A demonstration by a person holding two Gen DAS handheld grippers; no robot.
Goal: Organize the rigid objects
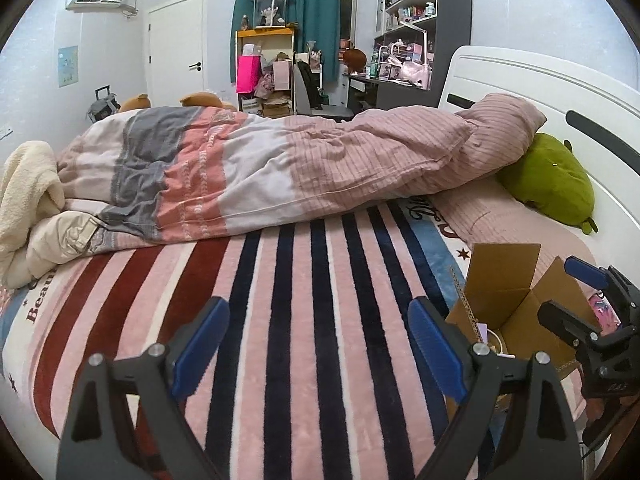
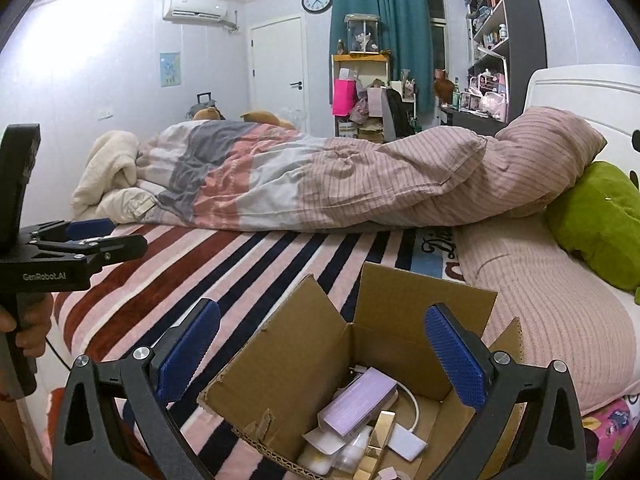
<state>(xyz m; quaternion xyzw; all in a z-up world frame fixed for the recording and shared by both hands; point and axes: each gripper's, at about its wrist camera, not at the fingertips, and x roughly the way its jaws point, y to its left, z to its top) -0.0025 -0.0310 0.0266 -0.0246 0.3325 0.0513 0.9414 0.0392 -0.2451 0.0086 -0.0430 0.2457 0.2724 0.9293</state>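
Left gripper (image 1: 316, 344): spread wide, empty, low centre over the striped blanket (image 1: 304, 280).
Right gripper (image 2: 320, 356): spread wide, empty, above the cardboard box (image 2: 280, 364).
Box: bottom centre, flaps up.
Contents: lilac box (image 2: 358, 402), white cable, possibly bottles.

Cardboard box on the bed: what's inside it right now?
Inside the cardboard box: a lilac carton on top, a gold box, a white cable, and white items. Whatever lies beneath them is hidden.
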